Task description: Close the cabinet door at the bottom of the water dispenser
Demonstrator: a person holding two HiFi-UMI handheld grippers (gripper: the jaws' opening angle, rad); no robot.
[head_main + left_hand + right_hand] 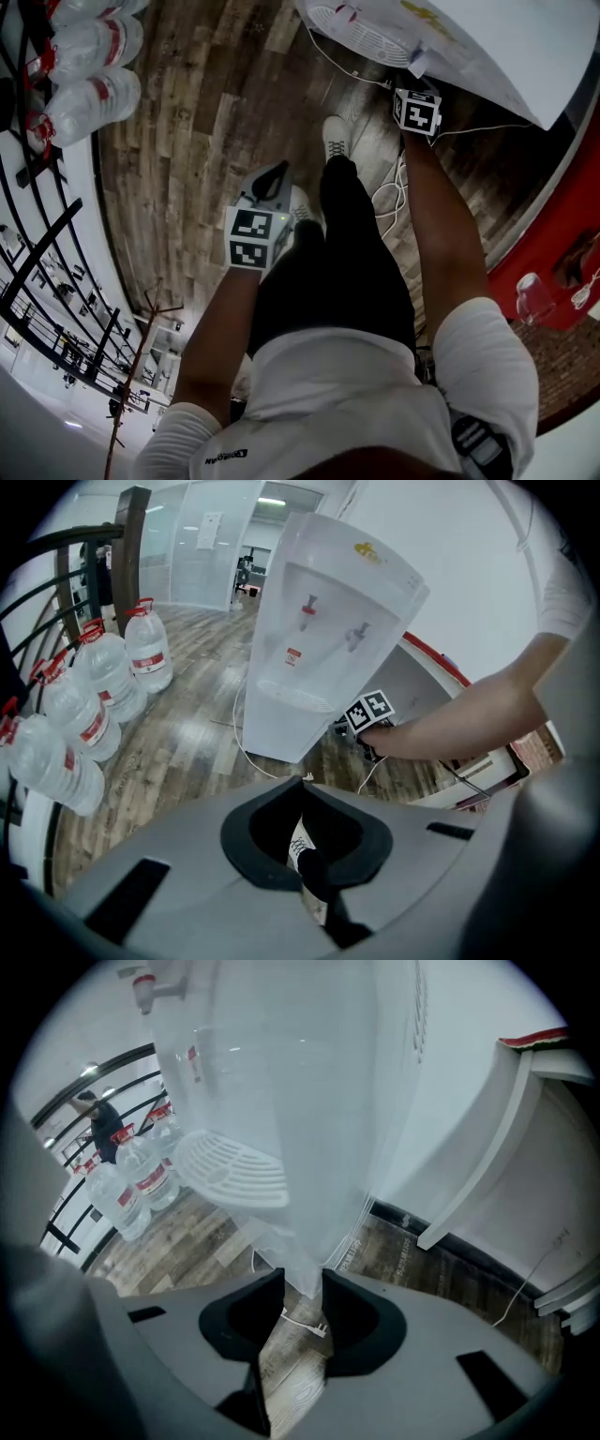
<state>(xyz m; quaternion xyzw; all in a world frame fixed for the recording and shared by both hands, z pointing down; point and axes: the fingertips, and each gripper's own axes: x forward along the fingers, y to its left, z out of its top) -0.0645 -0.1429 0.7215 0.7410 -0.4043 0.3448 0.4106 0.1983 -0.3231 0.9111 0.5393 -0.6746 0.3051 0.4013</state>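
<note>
Our left claw [302, 782] has its tips together and holds nothing, low over the wooden floor [178, 742]. Our right claw [300, 1283] stands slightly apart. The white lower edge of the water dispenser [309, 1101] reaches between its tips. We cannot tell whether they touch it, nor pick out the cabinet door.
</note>
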